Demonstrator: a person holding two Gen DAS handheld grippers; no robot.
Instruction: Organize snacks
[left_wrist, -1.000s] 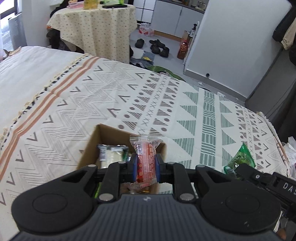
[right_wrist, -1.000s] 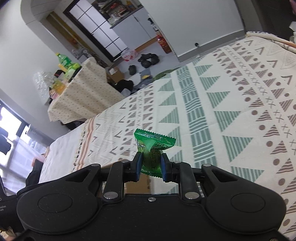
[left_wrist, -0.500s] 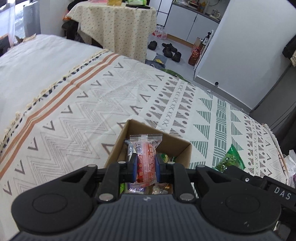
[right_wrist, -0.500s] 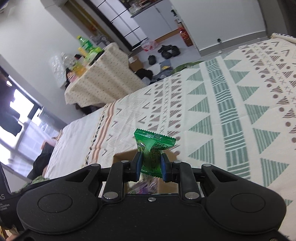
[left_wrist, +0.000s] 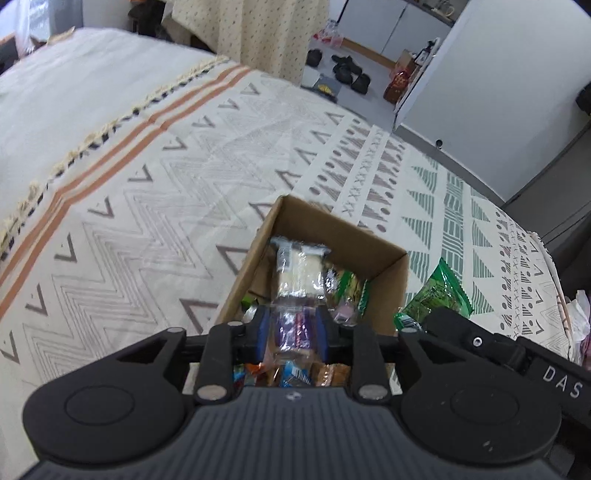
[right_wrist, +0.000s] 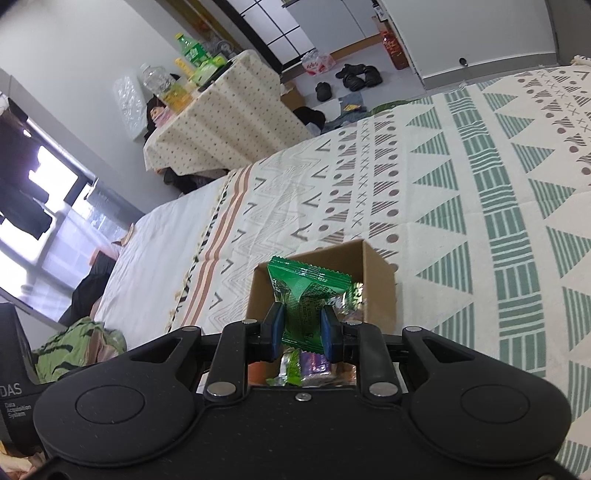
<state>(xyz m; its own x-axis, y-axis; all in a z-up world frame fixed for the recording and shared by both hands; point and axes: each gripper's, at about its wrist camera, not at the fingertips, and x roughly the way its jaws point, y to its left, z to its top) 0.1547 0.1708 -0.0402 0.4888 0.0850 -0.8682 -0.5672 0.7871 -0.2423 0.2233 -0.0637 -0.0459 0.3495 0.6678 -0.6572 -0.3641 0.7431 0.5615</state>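
An open cardboard box (left_wrist: 332, 229) sits on the patterned bedspread and holds several snack packets, among them a pale cracker pack (left_wrist: 299, 269). My left gripper (left_wrist: 291, 332) hangs just above the box's near side. Its jaws are opening, and no red packet is between the pads. Only wrappers lying in the box show through the gap. My right gripper (right_wrist: 302, 328) is shut on a green snack packet (right_wrist: 303, 295), held upright over the near edge of the box (right_wrist: 376, 284). The same green packet (left_wrist: 439, 291) shows beside the box's right wall in the left wrist view.
The bedspread (left_wrist: 184, 177) stretches all around the box. Past the bed's far edge stands a table under a dotted cloth (right_wrist: 221, 125) with bottles on it. Shoes (left_wrist: 347, 70) lie on the floor near a white cabinet (left_wrist: 498, 74). A green garment (right_wrist: 74, 350) lies at the left.
Both grippers have moved in over the box. The left jaws have parted and the red packet they held is gone from between them. The right gripper still holds the green packet.
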